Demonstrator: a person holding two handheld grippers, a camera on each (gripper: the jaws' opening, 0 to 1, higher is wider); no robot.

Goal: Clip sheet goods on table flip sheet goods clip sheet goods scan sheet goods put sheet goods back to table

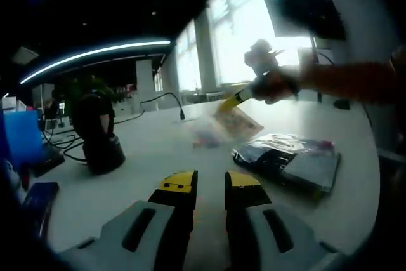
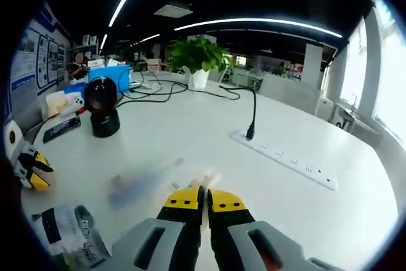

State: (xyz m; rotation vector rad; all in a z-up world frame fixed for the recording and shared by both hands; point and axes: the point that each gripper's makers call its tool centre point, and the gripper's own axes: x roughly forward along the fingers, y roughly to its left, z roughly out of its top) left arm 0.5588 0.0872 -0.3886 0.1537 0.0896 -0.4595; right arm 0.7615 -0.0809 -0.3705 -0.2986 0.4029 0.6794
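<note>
Sheet goods [image 1: 233, 122] are held up by the closed right gripper [image 2: 204, 198] for scanning; next, the scanner [image 2: 102, 105] must be faced. Left gripper [image 1: 209, 185] jaws stand open, empty, above the bench [image 2: 190, 138].

Worktop [image 2: 190, 138]: smooth white surface with a slight sheen. Sheet goods [image 1: 236, 120]: thin, glossy clear film. Packets [image 1: 288, 160]: shiny plastic wrap. Scanner [image 2: 103, 107]: glossy black plastic. Left claw [image 1: 209, 182]: matt yellow tips, grey plastic body.
</note>
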